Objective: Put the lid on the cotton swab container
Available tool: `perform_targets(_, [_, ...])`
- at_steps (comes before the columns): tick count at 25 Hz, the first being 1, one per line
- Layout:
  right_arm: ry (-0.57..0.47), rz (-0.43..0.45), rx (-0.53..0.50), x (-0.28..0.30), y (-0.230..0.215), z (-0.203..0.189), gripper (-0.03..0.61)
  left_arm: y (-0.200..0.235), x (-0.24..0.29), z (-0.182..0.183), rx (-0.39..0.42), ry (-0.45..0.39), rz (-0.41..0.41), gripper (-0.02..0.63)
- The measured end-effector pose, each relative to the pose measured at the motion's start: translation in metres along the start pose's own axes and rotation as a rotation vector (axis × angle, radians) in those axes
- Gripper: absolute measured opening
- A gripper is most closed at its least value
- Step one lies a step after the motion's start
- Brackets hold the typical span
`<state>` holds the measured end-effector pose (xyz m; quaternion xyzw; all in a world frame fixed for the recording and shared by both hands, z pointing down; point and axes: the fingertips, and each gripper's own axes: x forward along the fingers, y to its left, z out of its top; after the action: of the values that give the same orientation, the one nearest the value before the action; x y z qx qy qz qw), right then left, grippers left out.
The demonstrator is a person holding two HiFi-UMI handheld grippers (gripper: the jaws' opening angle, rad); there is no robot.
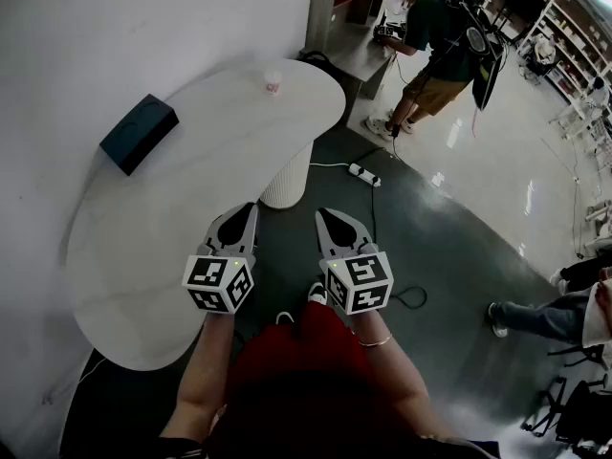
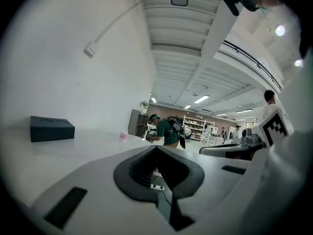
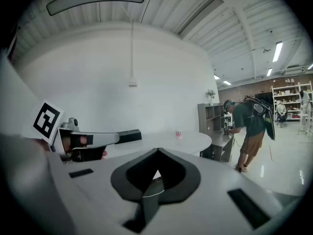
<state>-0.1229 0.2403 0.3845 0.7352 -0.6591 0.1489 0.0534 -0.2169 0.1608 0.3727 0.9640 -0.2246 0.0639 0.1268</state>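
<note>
The cotton swab container (image 1: 273,82) is a small pale cup with a pink label. It stands at the far end of the white table (image 1: 191,208); in the left gripper view the container (image 2: 123,136) is tiny, as is the container (image 3: 178,133) in the right gripper view. I cannot make out a separate lid. My left gripper (image 1: 247,210) hovers over the table's near right edge. My right gripper (image 1: 325,218) hangs beside it, over the floor. Both are far from the container, jaws together and nothing held. Seen from their own cameras, the left gripper (image 2: 157,148) and right gripper (image 3: 157,153) have tips that meet.
A dark box (image 1: 139,132) lies at the table's left, against the wall. The ribbed white pedestal (image 1: 287,175) holds the table up. A power strip (image 1: 363,173) and cable lie on the dark floor. A person with a backpack (image 1: 435,36) stands beyond the table, and another person's legs (image 1: 535,314) are at right.
</note>
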Motion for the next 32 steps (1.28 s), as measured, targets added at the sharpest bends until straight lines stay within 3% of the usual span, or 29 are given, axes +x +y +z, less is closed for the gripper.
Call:
perform_targets(15, [0.027, 0.044, 0.047, 0.036, -0.048, -0.008, 0.014, -0.005, 0.059, -0.005, 0.001, 0.045, -0.006, 0.023])
perform_targets(32, [0.020, 0.075, 0.021, 0.095, -0.132, 0.026, 0.014, 0.009, 0.141, 0.018, 0.004, 0.039, 0.119, 0.023])
